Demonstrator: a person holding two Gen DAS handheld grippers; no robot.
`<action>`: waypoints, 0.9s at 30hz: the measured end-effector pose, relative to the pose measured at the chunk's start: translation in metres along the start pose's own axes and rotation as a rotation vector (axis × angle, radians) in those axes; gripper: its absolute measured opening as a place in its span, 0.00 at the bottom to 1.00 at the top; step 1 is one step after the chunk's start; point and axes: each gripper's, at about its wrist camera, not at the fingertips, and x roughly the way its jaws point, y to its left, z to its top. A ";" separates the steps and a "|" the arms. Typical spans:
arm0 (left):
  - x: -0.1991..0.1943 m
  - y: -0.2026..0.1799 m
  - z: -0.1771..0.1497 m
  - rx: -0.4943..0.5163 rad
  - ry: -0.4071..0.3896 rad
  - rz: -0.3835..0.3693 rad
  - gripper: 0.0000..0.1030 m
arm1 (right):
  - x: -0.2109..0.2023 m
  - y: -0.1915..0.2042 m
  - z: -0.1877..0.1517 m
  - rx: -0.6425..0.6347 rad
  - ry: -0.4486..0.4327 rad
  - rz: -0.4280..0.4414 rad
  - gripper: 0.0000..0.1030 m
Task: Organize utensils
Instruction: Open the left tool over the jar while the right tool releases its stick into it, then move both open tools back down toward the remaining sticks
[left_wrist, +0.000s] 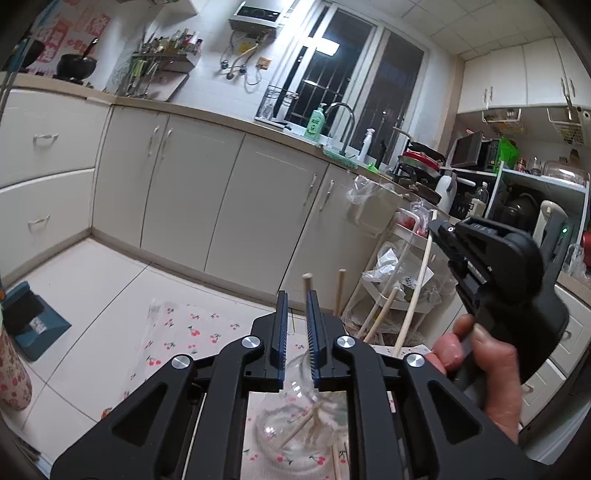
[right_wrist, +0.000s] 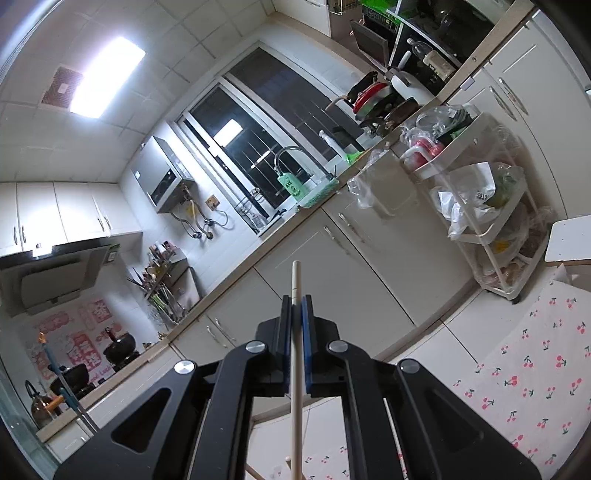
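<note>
My left gripper (left_wrist: 297, 314) hangs just above a clear glass jar (left_wrist: 280, 432) on the cherry-print cloth (left_wrist: 192, 332). Its blue pads stand a narrow gap apart with nothing between them. Several wooden chopsticks (left_wrist: 340, 291) stand in the jar, and one tip rises just behind the right pad. To the right, a hand holds my right gripper (left_wrist: 437, 227), shut on a long chopstick (left_wrist: 419, 284) whose lower end reaches down toward the jar. In the right wrist view the right gripper (right_wrist: 295, 306) pinches that chopstick (right_wrist: 295, 280) between its pads, and the stick runs back under the gripper.
Cream cabinets (left_wrist: 229, 206) run along the far wall under a counter with a sink tap (left_wrist: 341, 114). A white cart (left_wrist: 399, 280) stuffed with bags stands right of the jar. A teal dustpan (left_wrist: 33, 321) lies on the floor at left, beside a floral bottle (left_wrist: 13, 373).
</note>
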 end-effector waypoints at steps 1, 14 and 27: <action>-0.001 0.004 -0.001 -0.013 0.003 0.004 0.10 | 0.000 0.001 -0.004 -0.010 0.006 -0.002 0.06; -0.008 0.021 0.004 -0.051 -0.009 0.049 0.22 | -0.007 0.010 -0.030 -0.096 0.066 0.007 0.06; -0.023 0.023 -0.006 -0.042 0.040 0.104 0.49 | -0.046 0.006 -0.050 -0.224 0.192 0.011 0.26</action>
